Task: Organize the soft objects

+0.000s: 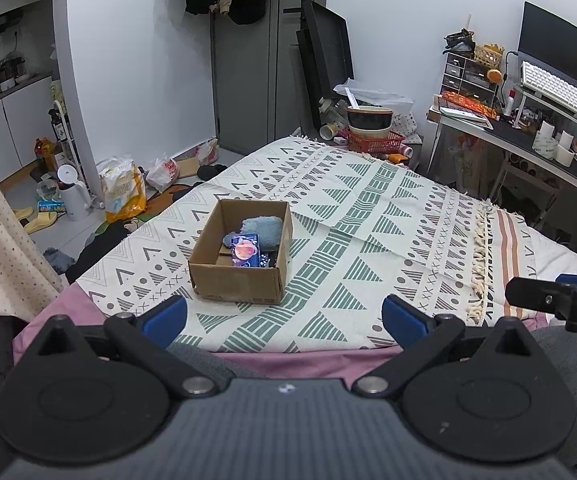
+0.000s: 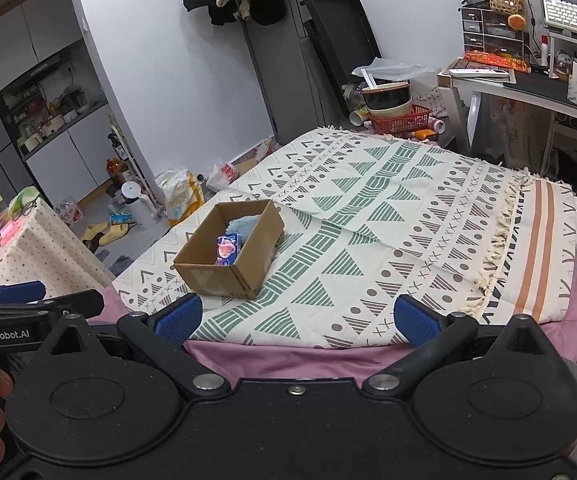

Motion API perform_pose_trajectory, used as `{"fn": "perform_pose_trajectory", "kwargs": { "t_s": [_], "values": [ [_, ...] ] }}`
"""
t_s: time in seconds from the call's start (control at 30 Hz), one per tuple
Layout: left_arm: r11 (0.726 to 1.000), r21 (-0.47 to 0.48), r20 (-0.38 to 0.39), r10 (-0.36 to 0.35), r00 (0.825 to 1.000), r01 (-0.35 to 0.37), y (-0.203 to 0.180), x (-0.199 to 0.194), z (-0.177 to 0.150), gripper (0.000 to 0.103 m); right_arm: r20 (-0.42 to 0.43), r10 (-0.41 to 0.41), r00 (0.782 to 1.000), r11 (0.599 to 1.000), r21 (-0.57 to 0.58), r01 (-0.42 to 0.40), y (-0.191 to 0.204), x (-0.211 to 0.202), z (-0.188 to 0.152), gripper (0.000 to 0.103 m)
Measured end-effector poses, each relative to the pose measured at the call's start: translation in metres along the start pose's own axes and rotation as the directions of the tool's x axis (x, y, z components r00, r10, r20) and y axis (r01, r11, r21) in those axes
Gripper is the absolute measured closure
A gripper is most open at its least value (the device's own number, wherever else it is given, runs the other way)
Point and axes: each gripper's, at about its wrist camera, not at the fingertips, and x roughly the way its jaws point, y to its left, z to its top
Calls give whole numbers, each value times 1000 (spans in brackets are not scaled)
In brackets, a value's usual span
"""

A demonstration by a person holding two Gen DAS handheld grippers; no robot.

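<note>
Cardboard box [image 1: 240, 264] on patterned blanket [image 1: 368, 216], contents half hidden by walls, left tool [image 1: 284, 316] and right tool [image 2: 308, 316] spread apart, empty

A fluffy light-blue soft toy [image 1: 262, 230] lies inside the open cardboard box [image 1: 240, 280] beside a colourful pouch [image 1: 244, 254].

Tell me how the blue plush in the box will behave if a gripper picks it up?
The blue plush looks fluffy, so it would probably squash between the fingers and weigh little. It seems unlikely to slip or break. It lies in the box against a wall, so it may drag on the cardboard.
</note>
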Motion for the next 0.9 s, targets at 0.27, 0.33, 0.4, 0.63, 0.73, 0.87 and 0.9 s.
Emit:
{"fn": "perform_pose_trajectory", "kwargs": {
  "t_s": [0.27,0.33,0.4,0.63,0.73,0.87,0.9],
  "values": [
    [1000,-1,-1,1,1000,-1,1,0,0,0,-6,7,1000,1000,-14,-7,3,1,1,0],
    [1000,-2,0,1,1000,-1,2,0,-1,0,-6,6,1000,1000,-16,-6,3,0,1,0],
    [1000,-3,0,1,1000,-1,2,0,-1,0,-4,6,1000,1000,-18,-6,3,0,1,0],
    [1000,1,1,0,1000,0,3,-1,-1,0,-5,3,1000,1000,-8,-3,2,-1,1,0],
    [1000,-2,0,-1,1000,1,3,-1,-1,0,-5,2,1000,1000,-10,-2,1,0,1,0],
    [1000,-9,5,-2,1000,2,6,-1,-1,0,-10,0,1000,1000,-4,0,2,1,1,0],
    [1000,-13,8,-2,1000,2,7,-1,-1,0,-10,1,1000,1000,-2,-1,2,0,2,0]
  ]
}}
